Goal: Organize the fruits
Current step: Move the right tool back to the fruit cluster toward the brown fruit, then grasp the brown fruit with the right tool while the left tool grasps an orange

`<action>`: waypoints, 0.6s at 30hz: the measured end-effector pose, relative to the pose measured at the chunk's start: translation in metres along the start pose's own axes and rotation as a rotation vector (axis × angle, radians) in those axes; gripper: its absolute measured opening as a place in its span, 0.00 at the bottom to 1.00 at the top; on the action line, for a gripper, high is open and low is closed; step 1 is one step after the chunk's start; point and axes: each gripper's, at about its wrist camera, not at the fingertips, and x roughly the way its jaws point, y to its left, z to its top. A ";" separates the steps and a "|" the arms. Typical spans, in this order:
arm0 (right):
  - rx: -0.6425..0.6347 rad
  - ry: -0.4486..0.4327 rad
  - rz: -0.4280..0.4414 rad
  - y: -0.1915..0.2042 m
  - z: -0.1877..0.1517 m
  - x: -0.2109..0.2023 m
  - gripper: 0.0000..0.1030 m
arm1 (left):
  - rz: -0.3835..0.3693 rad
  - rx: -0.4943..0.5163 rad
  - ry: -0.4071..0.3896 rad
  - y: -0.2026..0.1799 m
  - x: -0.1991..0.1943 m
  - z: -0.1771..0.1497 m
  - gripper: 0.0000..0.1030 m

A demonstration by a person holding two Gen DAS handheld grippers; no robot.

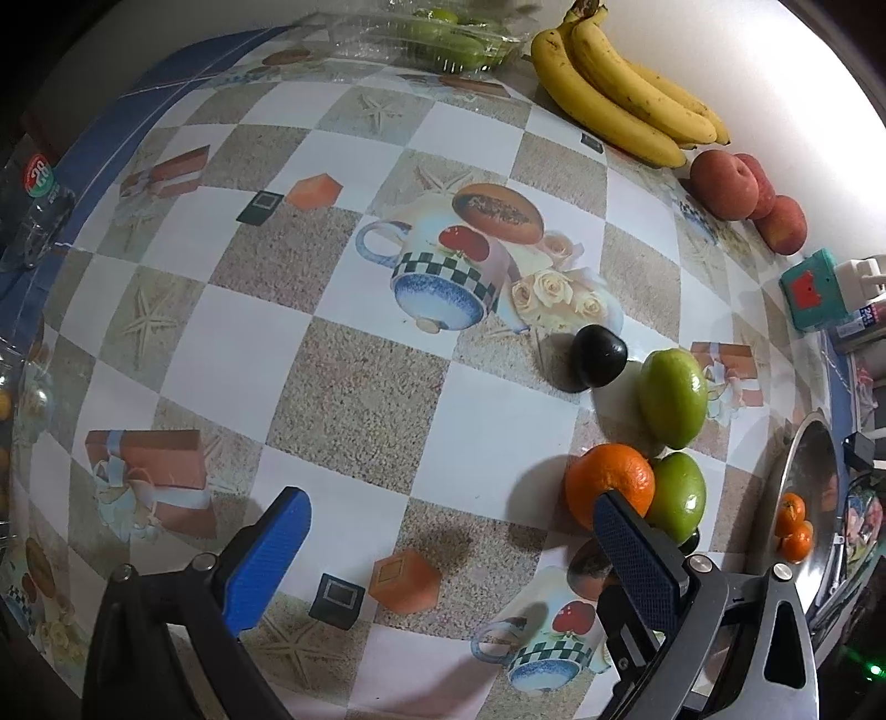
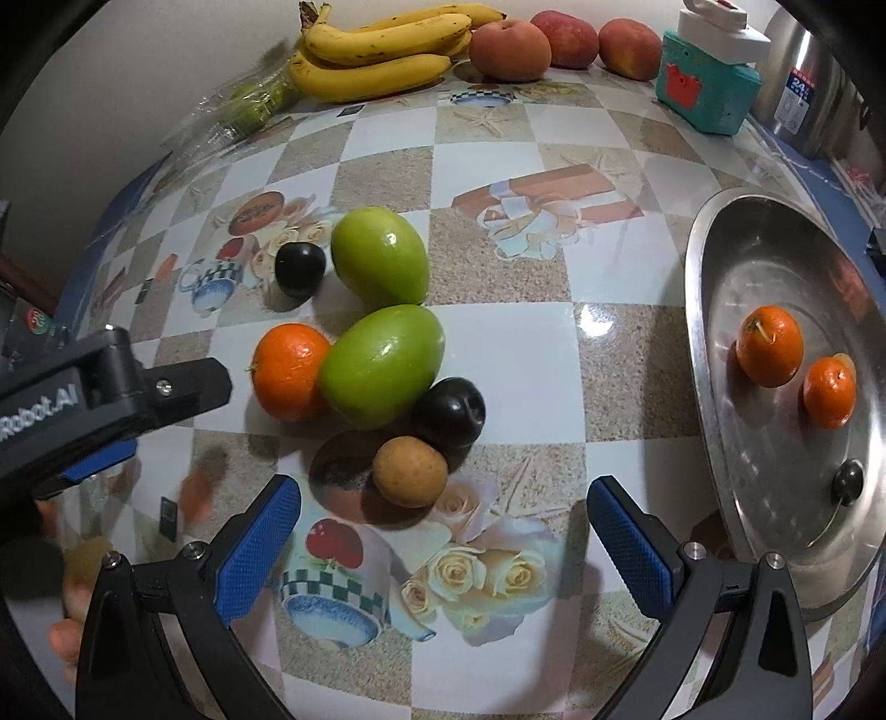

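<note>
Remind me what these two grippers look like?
Both match: the left gripper and right gripper have black angular frames with silver bolts and two blue fingers with knurled pads. The left's body bears white "Robot.AI" lettering. No cables or sleeves visible.

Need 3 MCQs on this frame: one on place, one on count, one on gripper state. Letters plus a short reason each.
1. Where do the bananas lie?
A. in the steel tray
B. at the table's far edge by the wall
C. between the green fruits

2. How many oranges lie in the steel tray?
A. none
B. two
C. four

3. What state is the right hand-held gripper in?
A. open, holding nothing
B. shut on the brown fruit
C. shut on a plum

Answers:
1 B: the bunch sits against the wall beside the peaches.
2 B: two oranges show in the tray, with a small dark fruit.
3 A: its blue fingers stand wide apart, and the brown fruit rests on the table ahead of them.
</note>
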 end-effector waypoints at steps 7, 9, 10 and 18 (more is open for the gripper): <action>0.010 -0.028 -0.012 0.002 0.003 -0.003 0.75 | -0.066 -0.027 0.002 -0.002 -0.003 0.003 1.00; 0.010 -0.027 0.002 0.002 0.003 -0.003 0.72 | -0.074 -0.023 0.006 -0.006 -0.003 0.002 1.00; 0.005 -0.025 0.013 0.003 0.003 -0.003 0.65 | -0.073 -0.019 0.010 -0.008 -0.002 0.002 1.00; -0.039 -0.018 0.027 0.013 0.000 0.000 0.40 | -0.097 0.001 0.026 -0.019 0.004 0.001 1.00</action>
